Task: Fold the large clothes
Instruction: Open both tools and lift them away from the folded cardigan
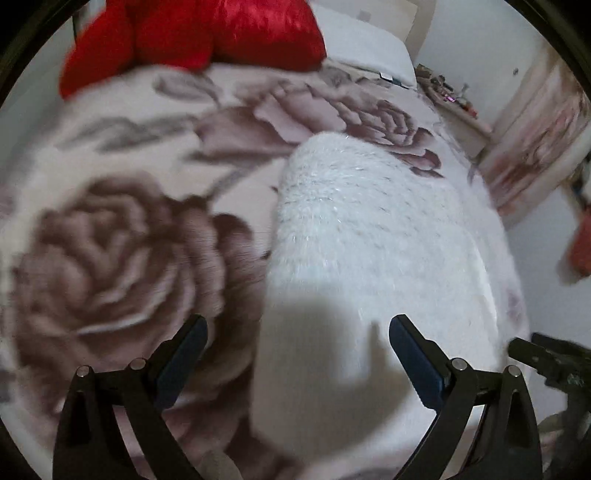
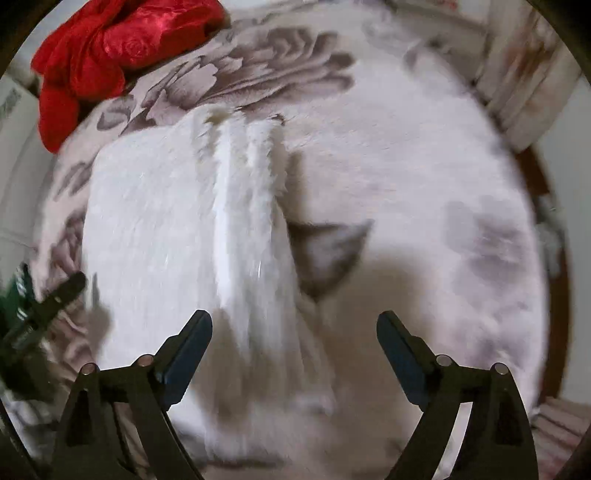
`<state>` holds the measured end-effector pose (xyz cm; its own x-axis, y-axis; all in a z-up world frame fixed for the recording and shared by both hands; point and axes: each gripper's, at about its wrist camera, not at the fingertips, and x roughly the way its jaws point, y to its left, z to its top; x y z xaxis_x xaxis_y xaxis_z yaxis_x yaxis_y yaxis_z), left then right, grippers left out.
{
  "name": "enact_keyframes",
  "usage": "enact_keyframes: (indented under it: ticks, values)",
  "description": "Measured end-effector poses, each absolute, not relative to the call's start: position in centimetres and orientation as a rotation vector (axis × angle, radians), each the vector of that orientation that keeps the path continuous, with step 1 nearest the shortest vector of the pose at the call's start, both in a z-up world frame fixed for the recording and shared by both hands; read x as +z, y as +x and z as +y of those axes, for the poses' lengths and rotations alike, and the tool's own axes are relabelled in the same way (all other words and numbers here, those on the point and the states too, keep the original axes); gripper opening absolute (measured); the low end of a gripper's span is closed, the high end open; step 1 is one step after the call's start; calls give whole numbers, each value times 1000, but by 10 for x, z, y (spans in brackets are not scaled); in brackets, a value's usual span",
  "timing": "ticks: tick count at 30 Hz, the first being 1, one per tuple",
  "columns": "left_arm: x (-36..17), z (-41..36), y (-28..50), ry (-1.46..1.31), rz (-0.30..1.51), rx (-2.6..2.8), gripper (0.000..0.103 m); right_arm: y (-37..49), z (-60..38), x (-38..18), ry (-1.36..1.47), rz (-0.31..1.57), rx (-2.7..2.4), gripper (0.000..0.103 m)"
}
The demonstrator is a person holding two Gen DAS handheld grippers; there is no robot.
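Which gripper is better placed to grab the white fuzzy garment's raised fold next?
Right, probably. The right gripper is open with the white garment's raised fold running between its fingers. The left gripper is open over flat fabric.

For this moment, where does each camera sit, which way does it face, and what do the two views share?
Left wrist: on the left gripper, looking along its open fingers over the white fuzzy garment on the rose-print blanket; the other gripper's tip shows at right.
Right wrist: on the right gripper, fingers open, above the garment's folded ridge.
Shared: garment, blanket, red cushions.
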<state>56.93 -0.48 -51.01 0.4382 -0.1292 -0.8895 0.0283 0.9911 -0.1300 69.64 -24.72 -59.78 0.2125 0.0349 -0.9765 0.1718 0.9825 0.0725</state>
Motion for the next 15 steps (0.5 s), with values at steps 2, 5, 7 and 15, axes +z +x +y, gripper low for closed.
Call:
enact_keyframes:
  ticks: [2,5,7,15]
  values:
    - [-485,-11,538,-56,1078,-62,101,677,-236,-574,145,1322,-122,93]
    - [-448,-15,503,-31,1026,-20,101,630,-231,-529,129,1272,-174,94]
    - [-416,-18,475,-29,999,1,101,608,-230,-499,131,1244,-192,94]
    - [-283,-30,379,-25,881,37,101,500,-216,-342,69,1119,-208,94]
